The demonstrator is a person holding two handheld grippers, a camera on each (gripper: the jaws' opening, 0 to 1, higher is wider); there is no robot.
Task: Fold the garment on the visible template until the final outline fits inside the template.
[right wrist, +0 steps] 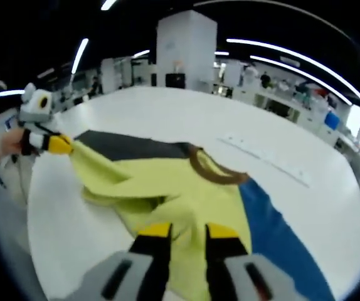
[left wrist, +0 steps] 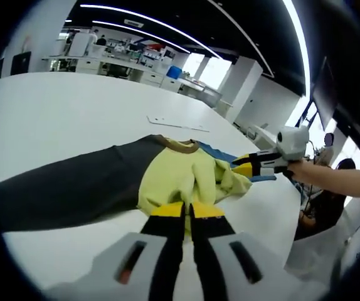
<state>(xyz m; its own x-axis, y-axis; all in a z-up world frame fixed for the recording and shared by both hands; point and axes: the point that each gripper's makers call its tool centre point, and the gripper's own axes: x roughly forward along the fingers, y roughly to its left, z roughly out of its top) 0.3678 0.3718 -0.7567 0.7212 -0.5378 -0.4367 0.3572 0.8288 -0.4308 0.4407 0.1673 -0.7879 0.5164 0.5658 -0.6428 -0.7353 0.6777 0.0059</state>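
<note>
A yellow, dark grey and blue fabric garment with a brown ribbed collar lies spread on the round white table. In the left gripper view, the dark grey sleeve extends away from the collar to one side; the yellow body panel sits just below the collar, and a blue panel shows beyond it.

The left gripper, with black jaws and yellow tips, has its jaws drawn narrow on the yellow hem edge of the garment.

The right gripper has its jaws set narrowly apart over yellow fabric below the collar; whether they pinch the fabric cannot be determined.

In the right gripper view, the blue sleeve runs from the collar toward the table edge. A pale flat strip lies on the table beyond the collar, well apart from the garment.
</note>
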